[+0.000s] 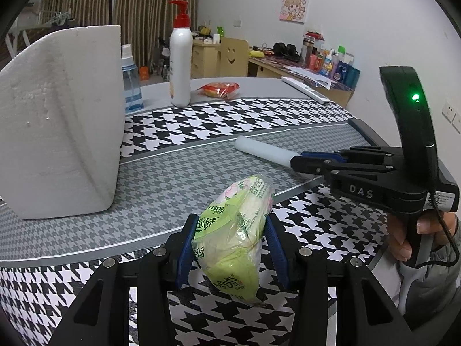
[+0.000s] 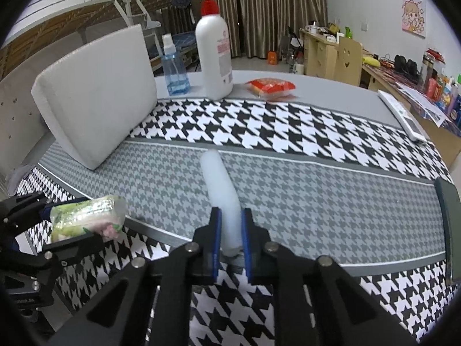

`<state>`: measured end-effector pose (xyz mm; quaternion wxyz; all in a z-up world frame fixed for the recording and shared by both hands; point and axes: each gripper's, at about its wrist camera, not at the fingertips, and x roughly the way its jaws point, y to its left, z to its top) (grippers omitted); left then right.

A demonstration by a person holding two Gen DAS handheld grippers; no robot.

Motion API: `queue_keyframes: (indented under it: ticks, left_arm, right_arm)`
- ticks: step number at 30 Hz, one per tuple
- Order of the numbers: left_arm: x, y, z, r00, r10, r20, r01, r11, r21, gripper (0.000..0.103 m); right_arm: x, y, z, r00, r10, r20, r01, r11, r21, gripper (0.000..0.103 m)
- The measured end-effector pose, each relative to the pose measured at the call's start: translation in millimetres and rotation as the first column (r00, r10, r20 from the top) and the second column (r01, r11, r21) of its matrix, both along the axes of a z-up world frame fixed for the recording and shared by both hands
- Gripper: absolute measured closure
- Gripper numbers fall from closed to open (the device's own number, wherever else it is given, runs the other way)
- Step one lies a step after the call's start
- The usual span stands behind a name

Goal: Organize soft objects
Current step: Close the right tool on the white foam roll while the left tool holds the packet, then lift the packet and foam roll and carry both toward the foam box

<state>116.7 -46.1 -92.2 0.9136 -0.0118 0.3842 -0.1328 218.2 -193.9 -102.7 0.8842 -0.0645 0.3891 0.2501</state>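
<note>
Two pairs of tongs work over a houndstooth-covered table (image 2: 331, 132). Left tongs (image 1: 232, 248) are clamped on a green tissue pack (image 1: 239, 230), held just off the cloth in front of the white foam block (image 1: 57, 121); the right wrist view shows the same pack (image 2: 86, 219) in the left tongs (image 2: 72, 222) near the block's (image 2: 95, 95) front corner. Right tongs (image 2: 231, 239) are closed on one end of a white foam roll (image 2: 220, 184), which points away across the grey band, to the right of the block. Behind the block stand a blue spray bottle (image 2: 174, 69) and a white pump bottle (image 2: 214, 54), with a red snack packet (image 2: 270, 86) lying just beyond them.
</note>
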Motion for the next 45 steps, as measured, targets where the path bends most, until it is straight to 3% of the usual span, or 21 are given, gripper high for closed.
queue_keyframes:
  ticks: [45]
  left_arm:
    - [-26, 26, 43, 0.988, 0.049, 0.146, -0.051, 0.999, 0.01, 0.055]
  right_arm:
    - [-40, 5, 56, 0.991, -0.019, 0.131, 0.001, 0.991, 0.136, 0.086]
